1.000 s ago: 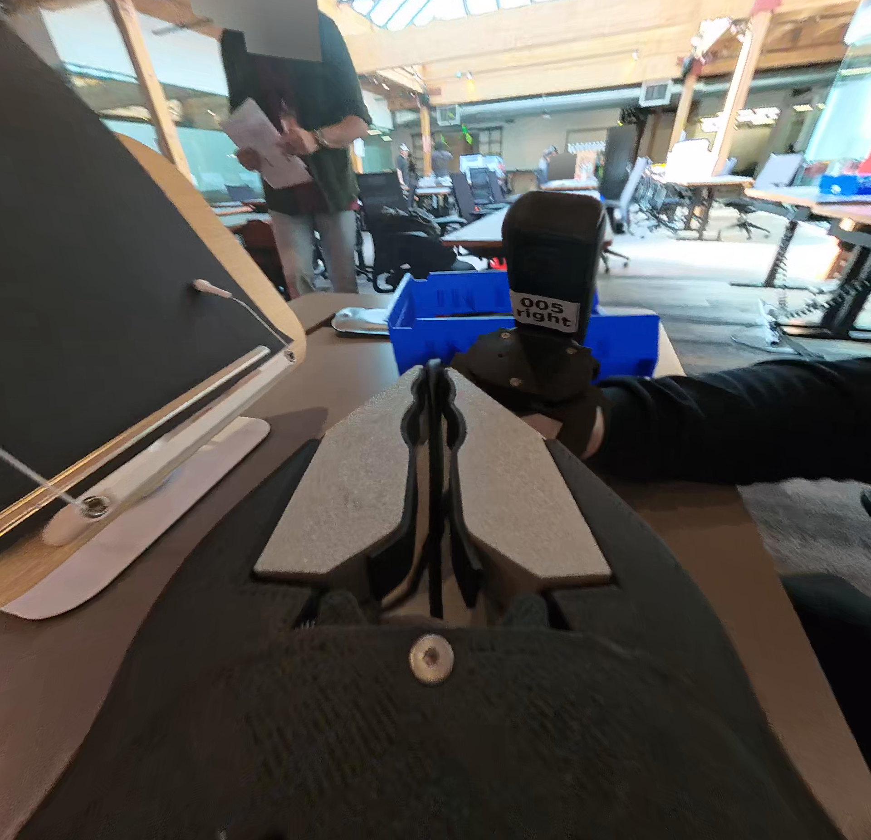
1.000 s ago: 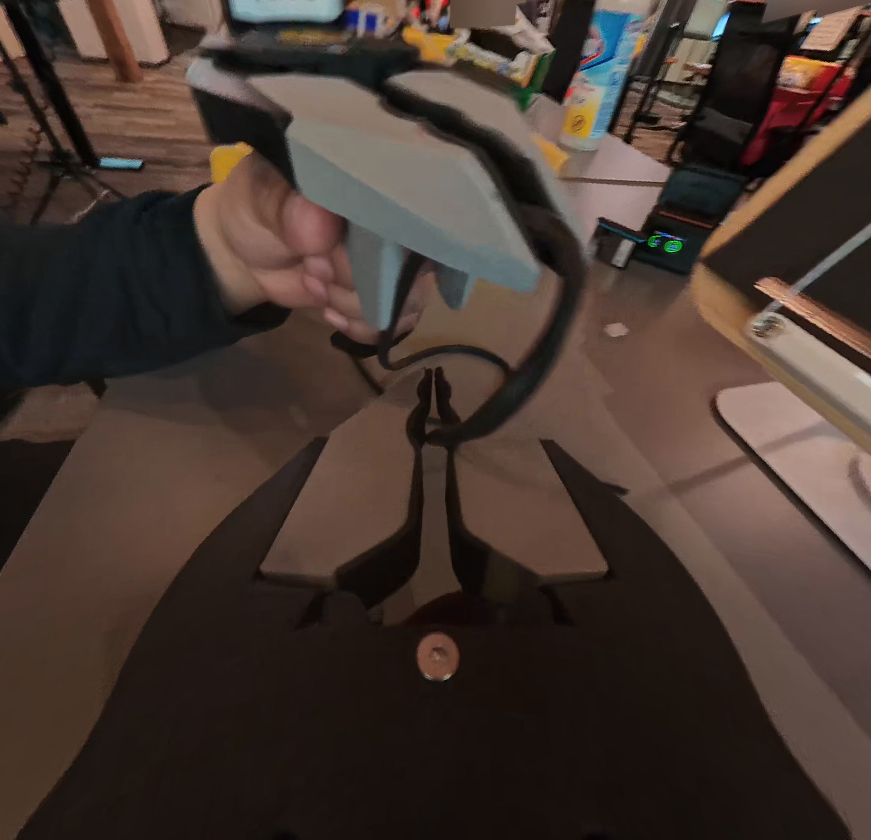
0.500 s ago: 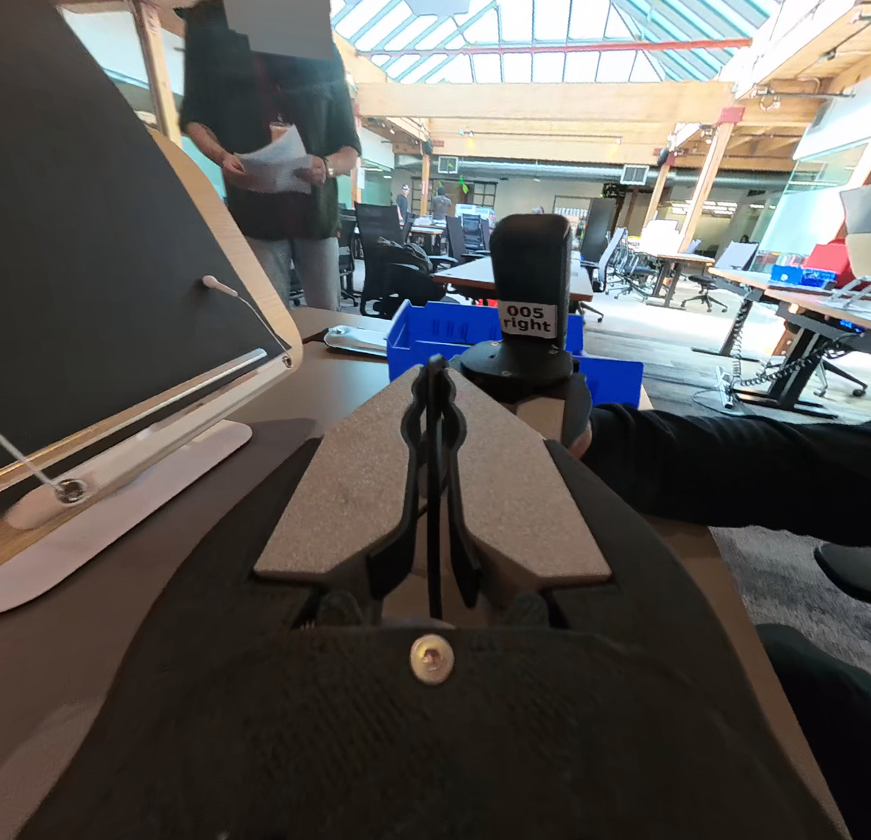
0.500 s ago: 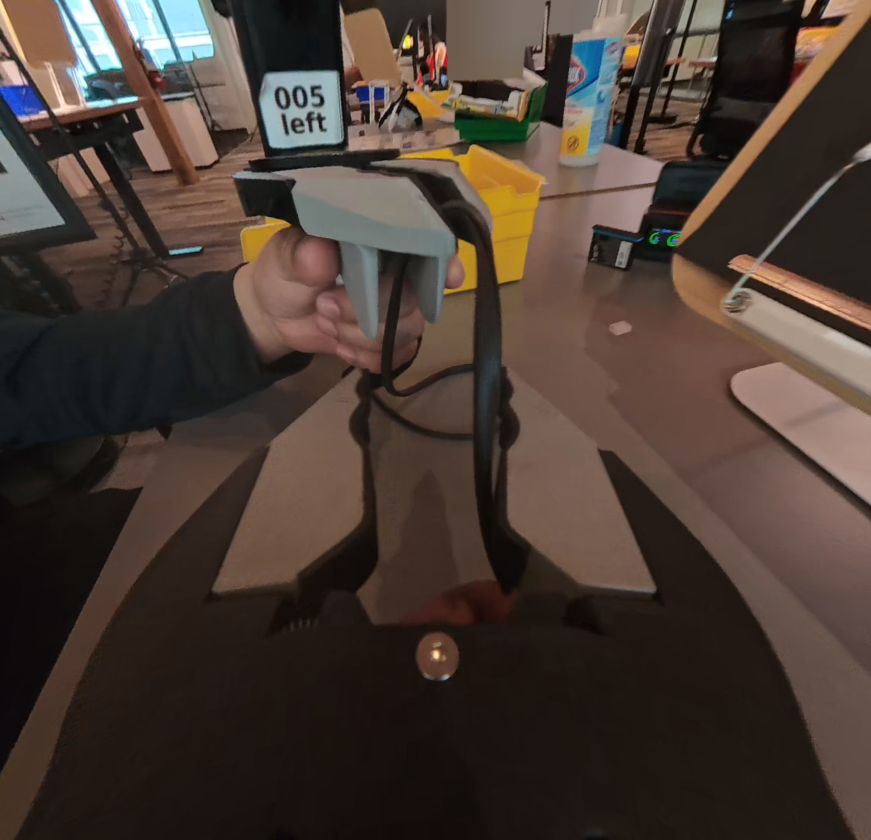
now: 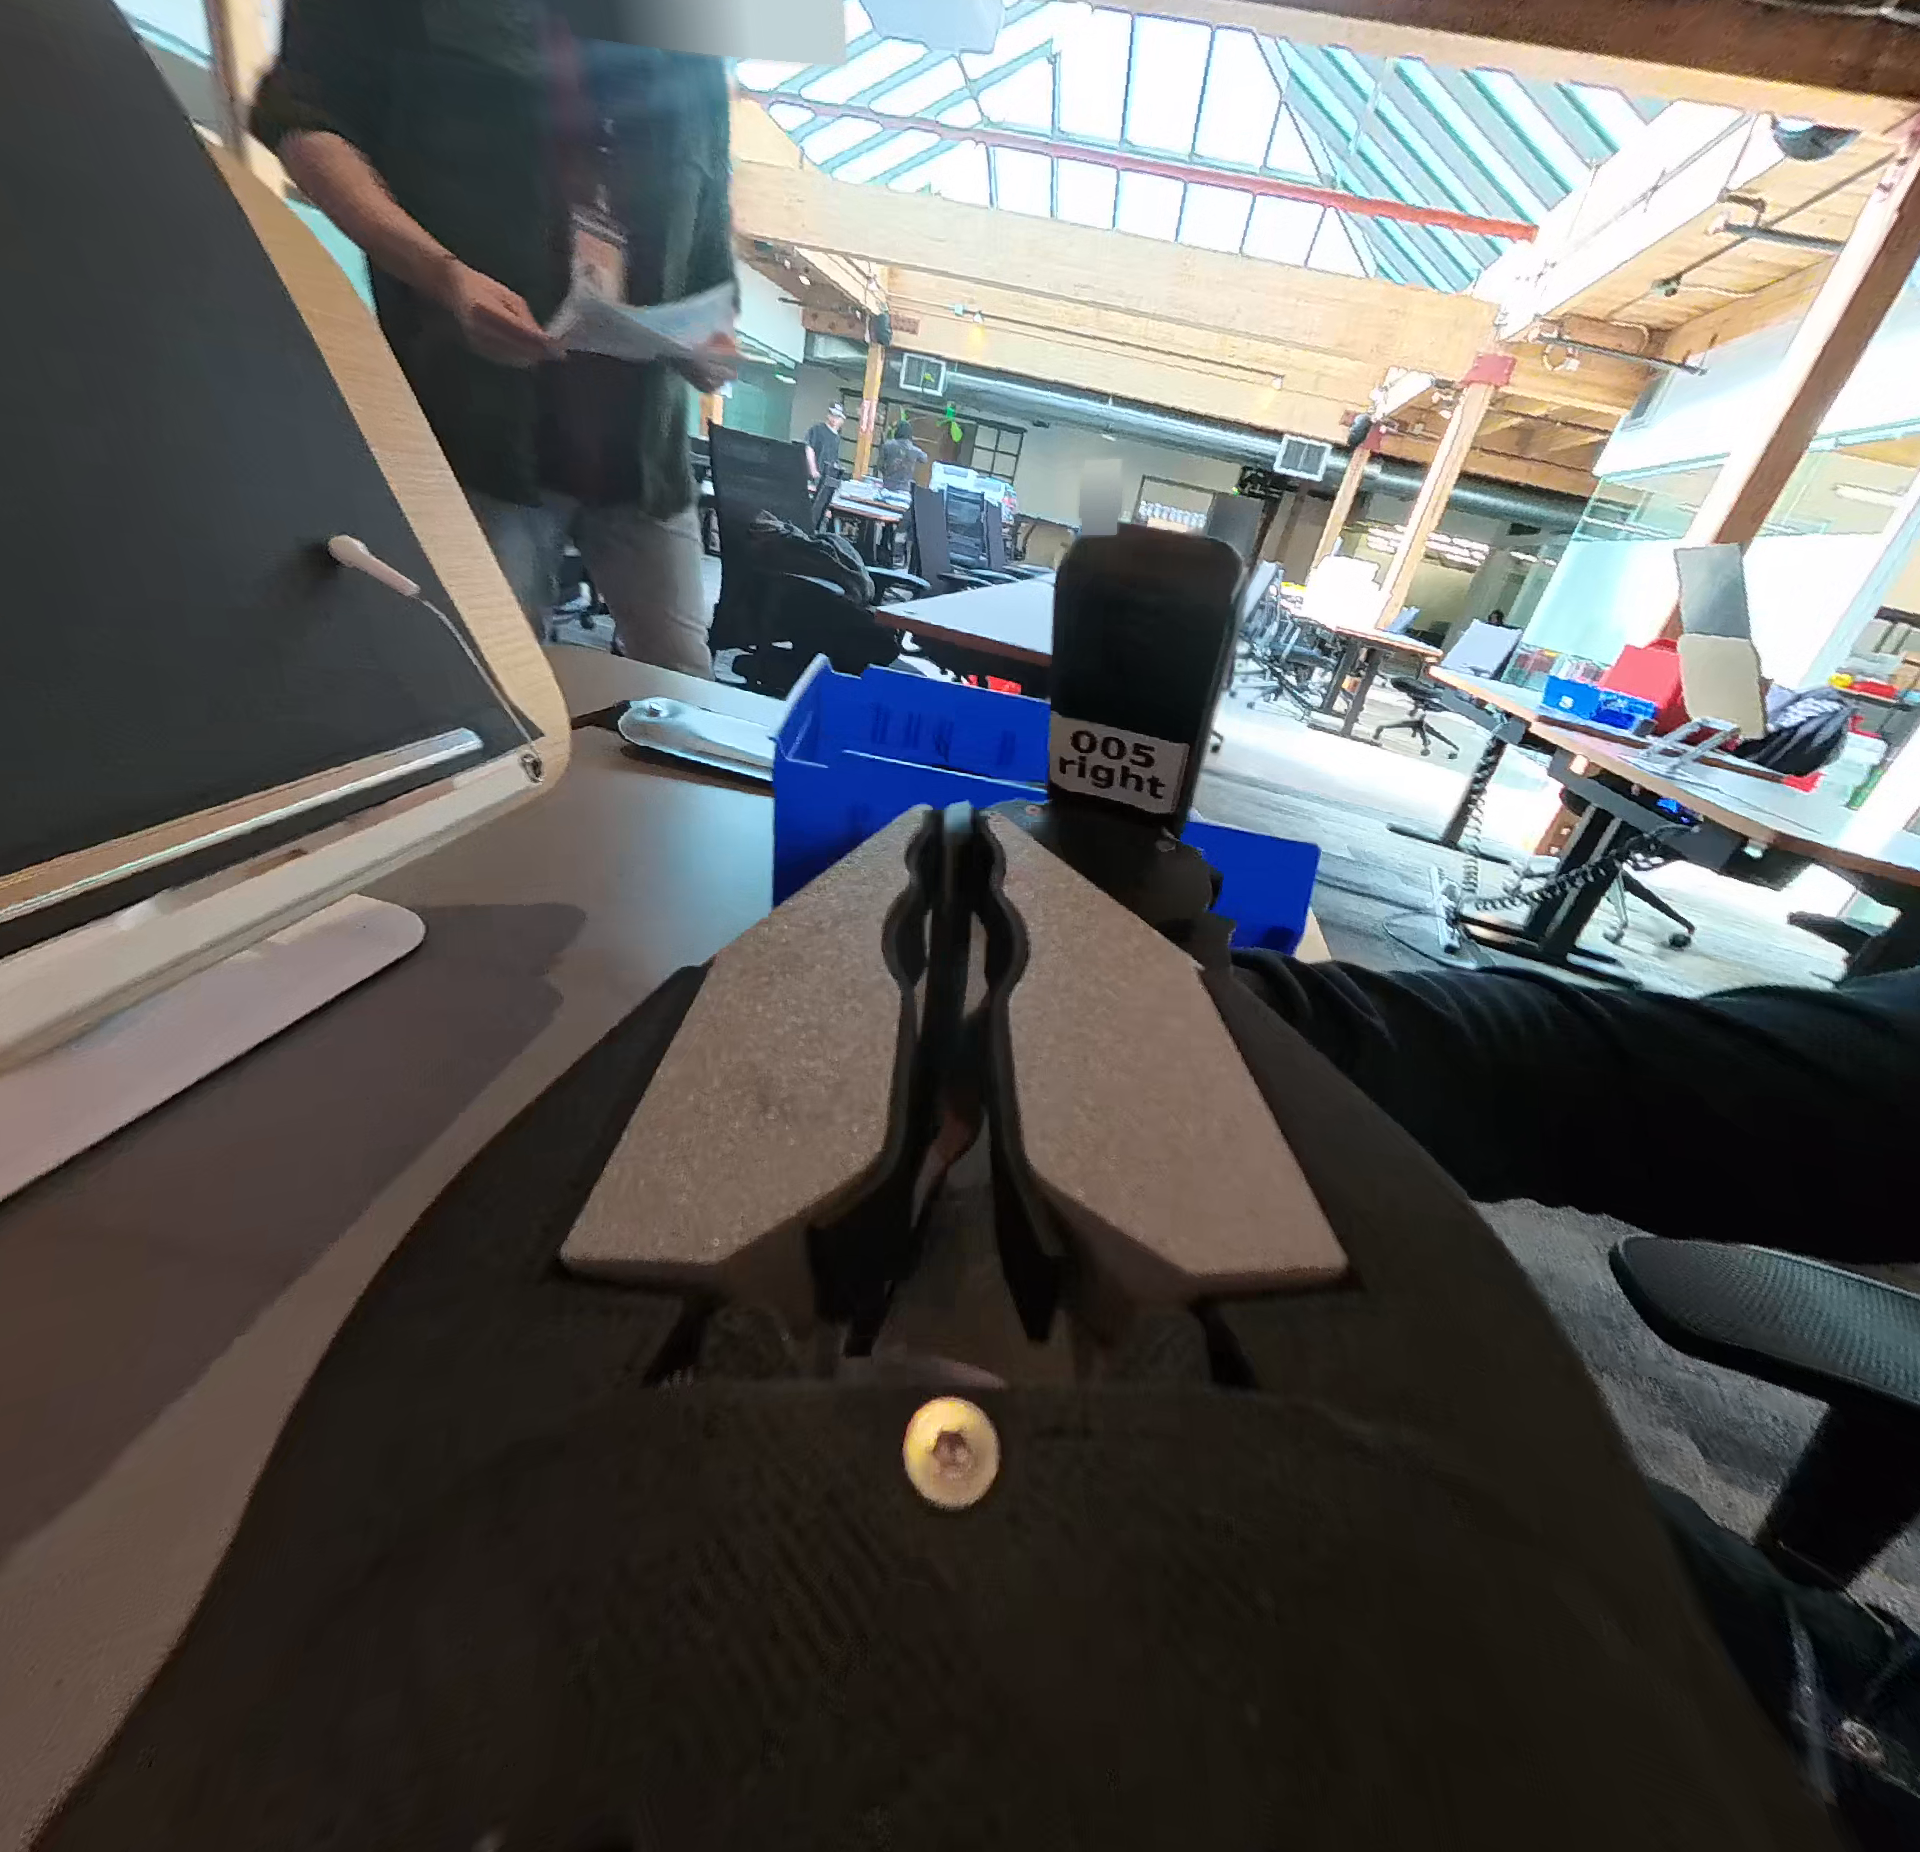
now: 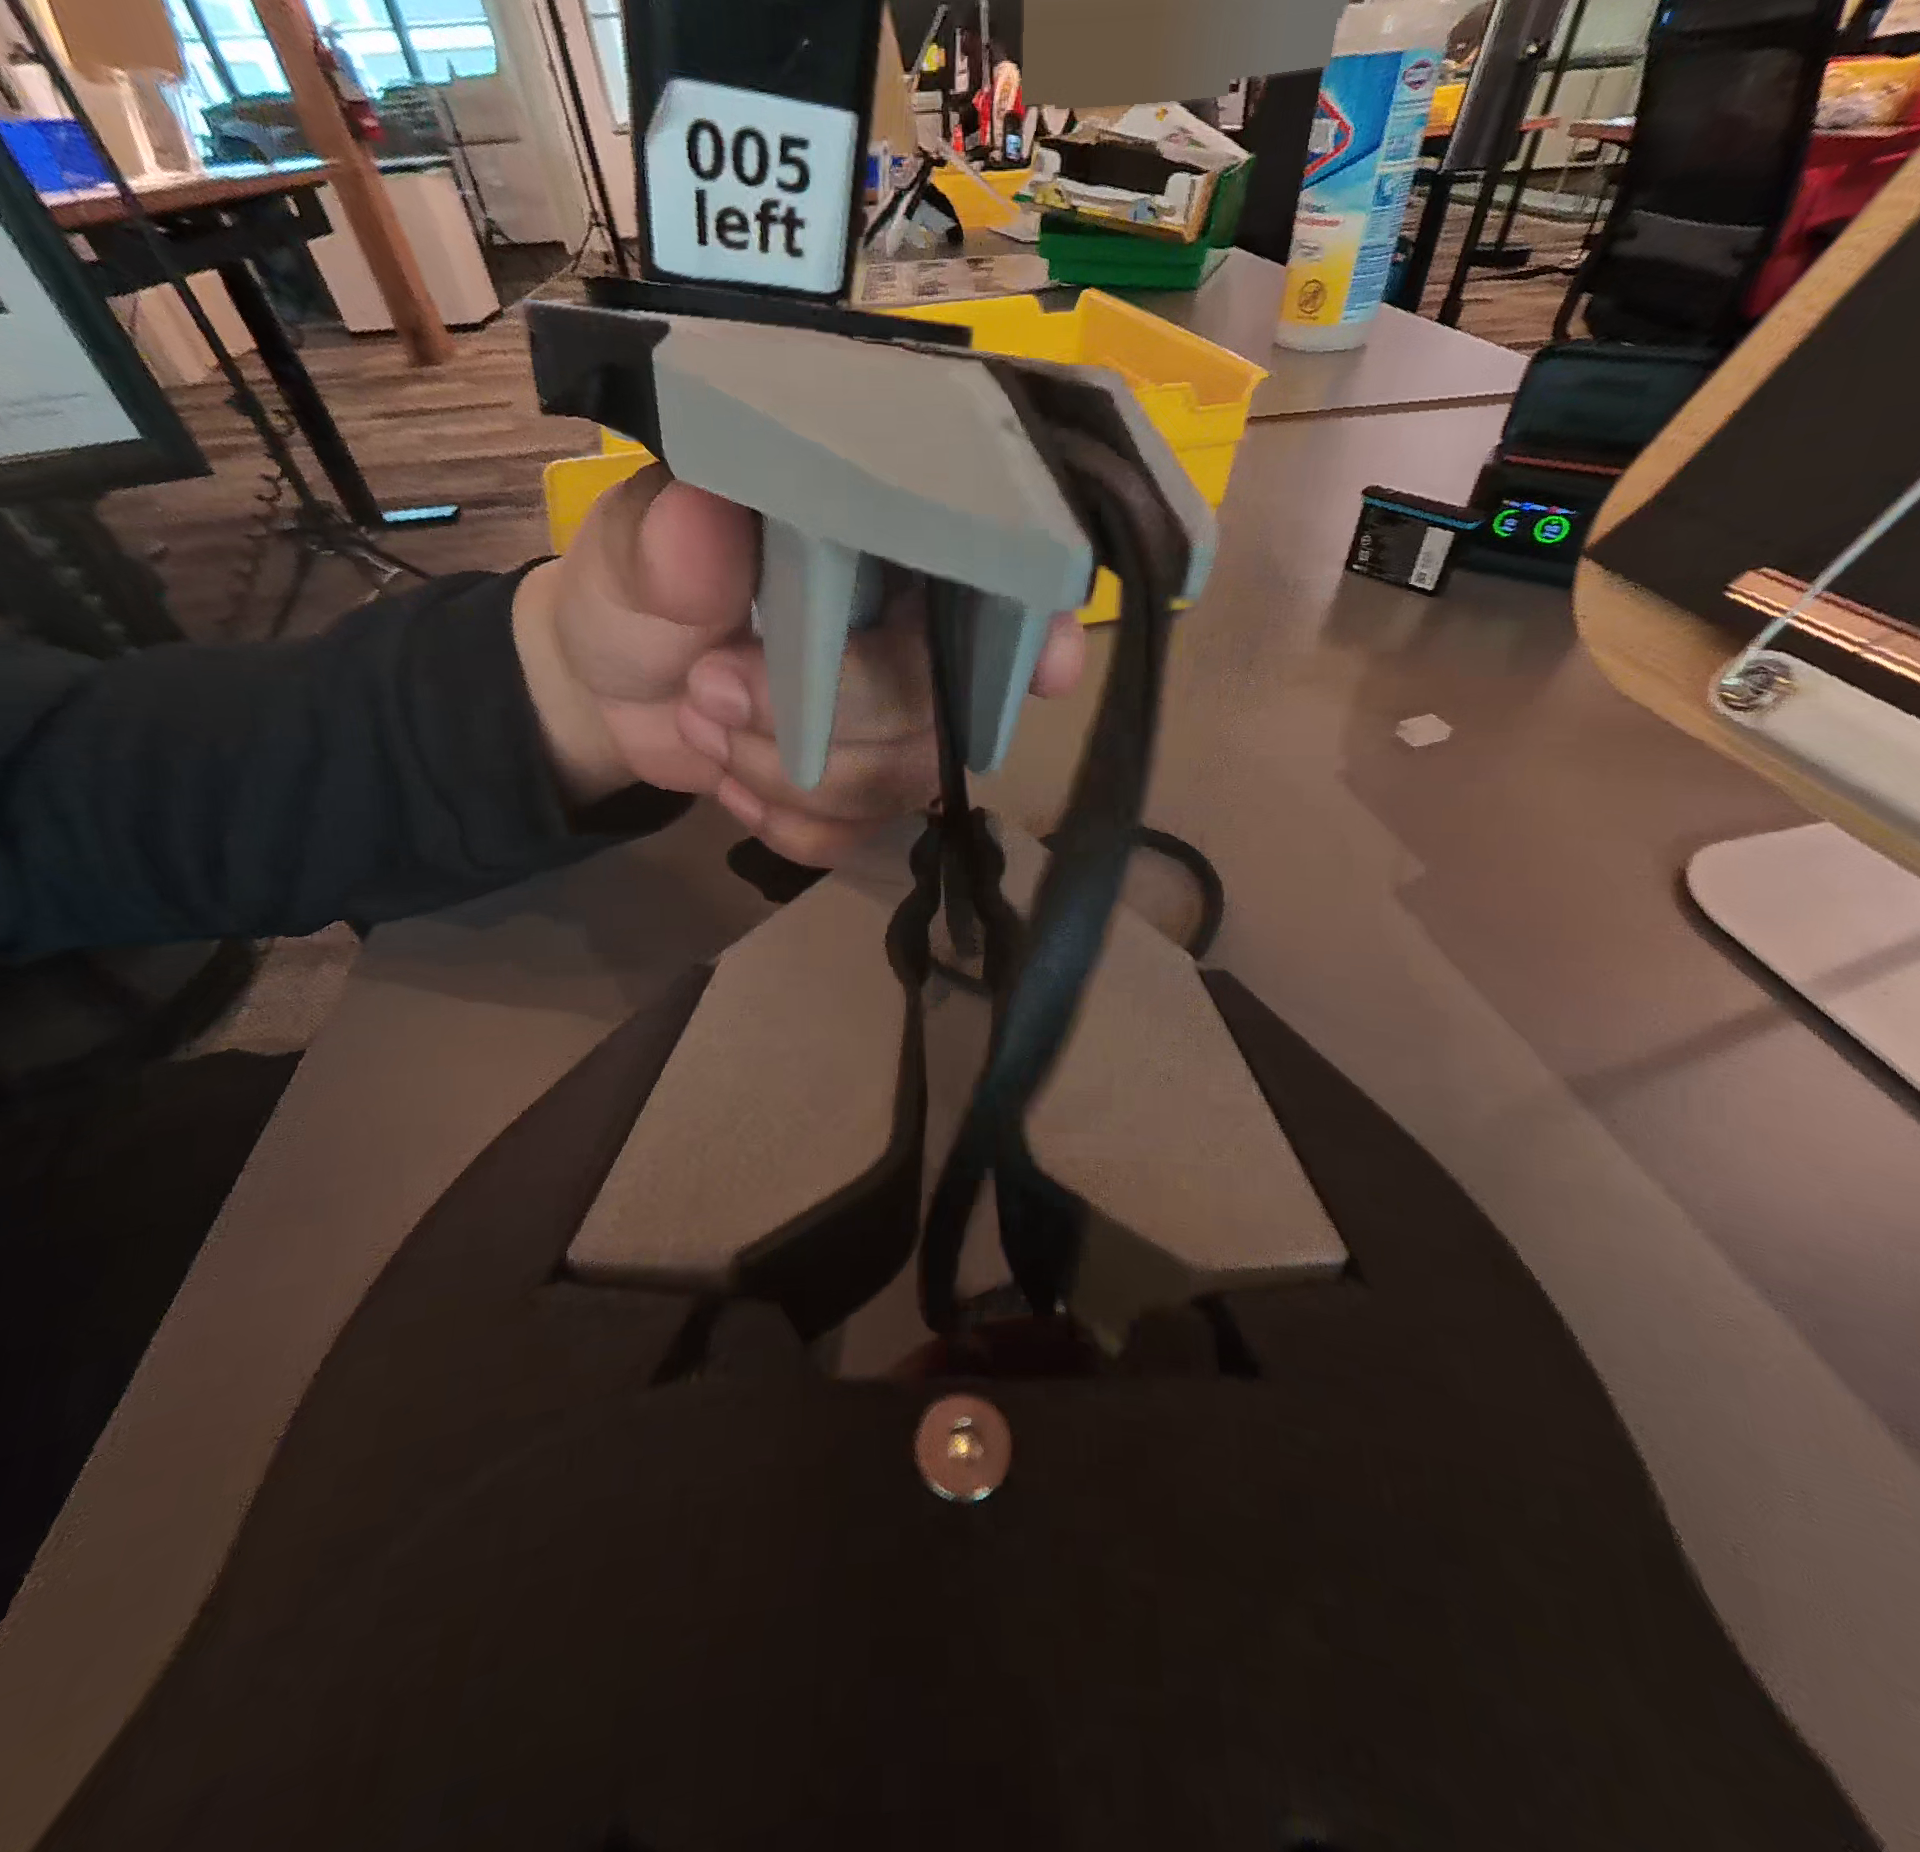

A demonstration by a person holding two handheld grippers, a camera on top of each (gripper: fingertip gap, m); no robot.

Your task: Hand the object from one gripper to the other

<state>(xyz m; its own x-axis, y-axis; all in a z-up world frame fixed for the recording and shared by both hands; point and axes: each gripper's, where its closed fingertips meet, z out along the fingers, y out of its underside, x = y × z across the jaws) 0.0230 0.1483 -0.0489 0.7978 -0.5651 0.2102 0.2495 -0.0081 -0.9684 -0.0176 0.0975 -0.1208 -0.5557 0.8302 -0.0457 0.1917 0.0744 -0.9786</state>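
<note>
Right gripper (image 6: 951, 929): jaws nearly closed, a thin black cord of the object (image 6: 1081, 867) running between them; whether they pinch it I cannot tell. Object is a black strap-and-cord loop, draped down over the right gripper's grey pads. Just beyond, left gripper (image 6: 1127, 493) clamps the strap's upper end, jaws tight together, held high, probably so the loop hangs free for the take. Left hand (image 6: 686, 690) grips the handle. Yellow bin (image 6: 1174, 368) sits farther back on the table (image 6: 1455, 867).
</note>
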